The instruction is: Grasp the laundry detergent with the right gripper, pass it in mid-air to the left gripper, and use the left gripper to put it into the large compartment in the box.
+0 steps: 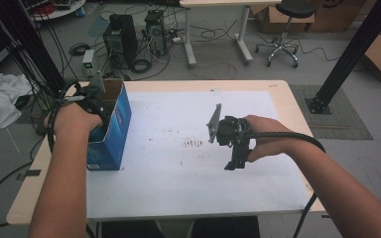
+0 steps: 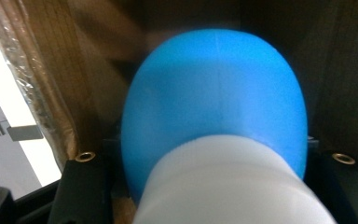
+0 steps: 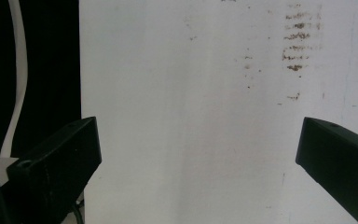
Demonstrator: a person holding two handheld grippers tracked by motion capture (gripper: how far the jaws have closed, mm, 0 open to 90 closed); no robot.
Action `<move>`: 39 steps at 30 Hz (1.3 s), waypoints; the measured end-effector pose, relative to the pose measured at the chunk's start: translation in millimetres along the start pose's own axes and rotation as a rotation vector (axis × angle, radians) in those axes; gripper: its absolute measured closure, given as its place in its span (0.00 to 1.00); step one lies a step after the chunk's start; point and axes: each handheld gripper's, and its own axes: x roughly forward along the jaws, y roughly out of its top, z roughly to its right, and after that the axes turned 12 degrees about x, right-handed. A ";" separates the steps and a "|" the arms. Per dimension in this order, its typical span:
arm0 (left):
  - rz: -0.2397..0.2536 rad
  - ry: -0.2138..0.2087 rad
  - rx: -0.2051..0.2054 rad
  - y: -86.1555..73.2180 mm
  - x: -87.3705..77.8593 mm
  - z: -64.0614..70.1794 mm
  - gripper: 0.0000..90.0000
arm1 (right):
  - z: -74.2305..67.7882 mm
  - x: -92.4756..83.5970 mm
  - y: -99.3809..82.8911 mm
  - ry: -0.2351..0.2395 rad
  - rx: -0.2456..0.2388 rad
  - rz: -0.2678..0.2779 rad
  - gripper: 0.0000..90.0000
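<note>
Bulb [image 2: 214,102] — clamped inside box [image 1: 120,114]

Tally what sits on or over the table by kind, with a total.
Blue cardboard box: 1
Blue and white object clamped in the left tool, inside the box: 1
White sheet: 1
Tools, counting the open right tool: 2
Total: 5

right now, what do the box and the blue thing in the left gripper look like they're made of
Box: cardboard, by the look. Glossy blue print outside, raw brown fibrous walls inside.
Blue thing: rounded, smooth, matt, likely plastic or rubber, with a white collar; too blurred to be sure. Left gripper is shut on it inside the box.
</note>
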 end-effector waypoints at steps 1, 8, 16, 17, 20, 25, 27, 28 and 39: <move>0.006 0.000 0.002 -0.3 1.1 -0.2 0.43 | -0.2 -0.3 0.5 -0.001 -0.001 0.000 0.00; 0.021 0.007 0.018 -2.0 2.1 -0.1 0.43 | -0.9 -1.1 3.9 -0.004 -0.006 0.005 0.00; 0.050 0.016 0.005 -5.1 2.5 -0.8 0.42 | -1.9 -5.3 5.8 -0.011 -0.012 0.008 0.00; 0.053 0.017 0.004 -5.3 2.7 -0.5 0.42 | -2.1 -5.8 5.6 -0.013 -0.010 0.009 0.00; 0.057 0.020 0.007 -5.2 1.8 0.5 0.41 | -1.9 -6.2 4.9 -0.013 -0.011 0.011 0.00; 0.053 0.016 0.020 -3.8 1.1 4.5 0.37 | -2.9 -4.6 4.2 -0.009 -0.007 0.010 0.00; 0.058 0.017 0.018 -4.2 -0.3 4.9 0.37 | -2.7 -4.7 3.9 -0.009 -0.010 0.011 0.00; 0.058 0.017 0.018 -4.2 -0.3 4.9 0.37 | -2.6 -4.8 3.7 -0.009 -0.011 0.012 0.00; 0.093 0.019 0.029 -8.2 -21.8 5.5 0.36 | -1.7 -5.1 4.3 -0.012 -0.012 0.021 0.00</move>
